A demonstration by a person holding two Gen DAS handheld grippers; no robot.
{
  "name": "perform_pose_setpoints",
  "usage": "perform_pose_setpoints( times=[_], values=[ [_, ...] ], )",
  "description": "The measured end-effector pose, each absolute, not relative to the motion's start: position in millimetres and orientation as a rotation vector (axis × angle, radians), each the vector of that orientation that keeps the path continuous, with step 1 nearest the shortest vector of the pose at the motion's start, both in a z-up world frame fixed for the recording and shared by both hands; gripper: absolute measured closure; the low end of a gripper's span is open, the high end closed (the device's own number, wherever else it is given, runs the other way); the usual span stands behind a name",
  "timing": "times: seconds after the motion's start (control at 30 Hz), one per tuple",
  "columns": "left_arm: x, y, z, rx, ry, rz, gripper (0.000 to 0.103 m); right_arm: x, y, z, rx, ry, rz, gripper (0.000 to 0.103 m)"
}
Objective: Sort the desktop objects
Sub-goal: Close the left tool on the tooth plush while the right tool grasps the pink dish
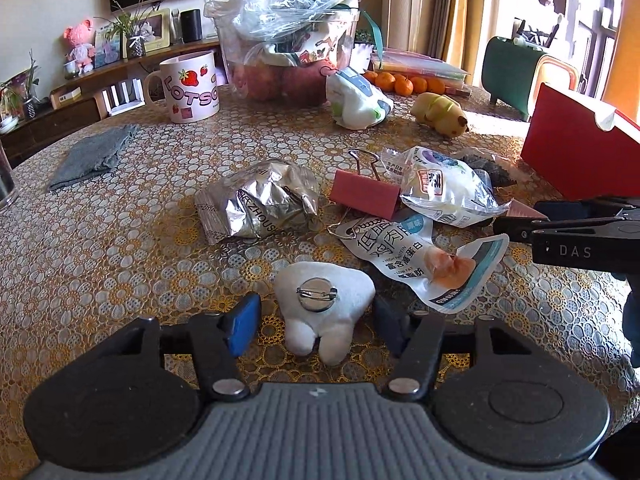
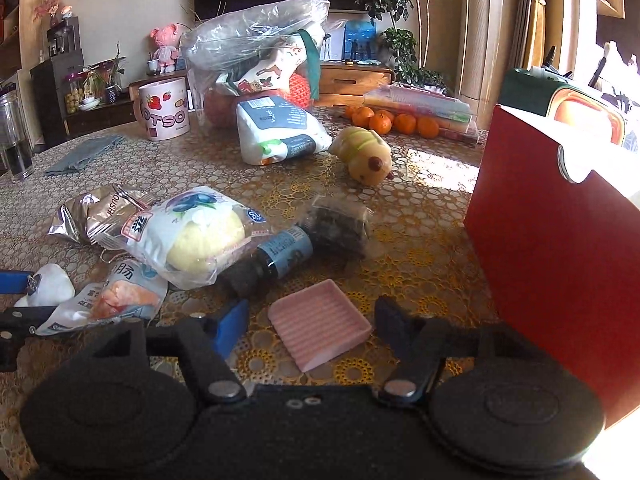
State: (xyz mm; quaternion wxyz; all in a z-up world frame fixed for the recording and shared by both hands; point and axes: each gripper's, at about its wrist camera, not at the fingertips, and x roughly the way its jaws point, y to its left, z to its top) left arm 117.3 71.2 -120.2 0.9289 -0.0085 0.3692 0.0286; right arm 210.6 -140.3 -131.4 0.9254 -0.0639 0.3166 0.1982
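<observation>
Left gripper [image 1: 318,322] fingers straddle tooth plush [image 1: 326,312], not gripping yet; right gripper [image 2: 312,328] fingers likewise released around pink tray [image 2: 320,322], near red box [image 2: 560,248], probably destination.

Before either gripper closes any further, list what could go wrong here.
1. The left gripper straddles the white plush tooth; its metal pin back faces up and might snag.
2. The right gripper brackets the pink ridged tray, which sits tilted and may slip out.
</observation>
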Motion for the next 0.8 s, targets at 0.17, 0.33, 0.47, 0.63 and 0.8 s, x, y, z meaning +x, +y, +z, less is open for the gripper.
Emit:
perform_pose_setpoints(
  times=[0.17,0.33,0.47,0.63,0.8],
  values=[
    [117.5,68.9,-119.4,-0.010,0.753,0.051,0.052,208.5,-145.4,-129.9,-0.127,0.644,0.405,0.053],
    [117.7,67.7,-119.2,-0.005,0.753,0.053,0.054,203.9,-148.7,-128.1,-0.107,0.635,0.392,0.067],
    [118.4,65.7,-119.2,-0.001,0.754,0.055,0.054,204.2,-154.7,-126.2,-0.088,0.642,0.379,0.081],
    [117.7,66.9,-119.4,-0.002,0.754,0.055,0.054,203.4,-157.3,-124.4,-0.096,0.645,0.371,0.065],
    [118.0,66.9,-119.9,-0.005,0.755,0.053,0.054,197.0,-158.0,-123.6,-0.091,0.633,0.406,0.050]
  ],
)
